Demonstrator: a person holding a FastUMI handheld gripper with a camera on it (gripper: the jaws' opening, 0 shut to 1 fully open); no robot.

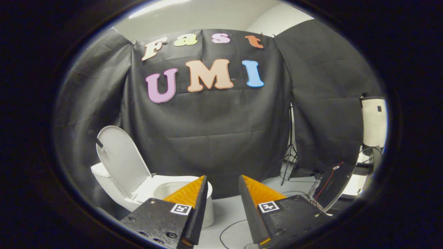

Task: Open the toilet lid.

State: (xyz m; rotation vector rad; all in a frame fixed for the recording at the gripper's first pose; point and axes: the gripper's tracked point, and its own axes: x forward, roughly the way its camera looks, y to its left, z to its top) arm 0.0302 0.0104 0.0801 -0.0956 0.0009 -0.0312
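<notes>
- Gripper (pixel 223 180): fingers parted with a clear gap between them, holding nothing.
- Toilet (pixel 166 188): stands on the floor (pixel 228 211) beyond the left finger, against the black cloth wall.
- Toilet lid (pixel 121 160): raised, tilted back over the tank, well apart from the fingers.
- Tripod (pixel 290 152): beyond the right finger.

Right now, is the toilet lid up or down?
Up. The lid stands raised behind the bowl; the open gripper holds nothing.
</notes>
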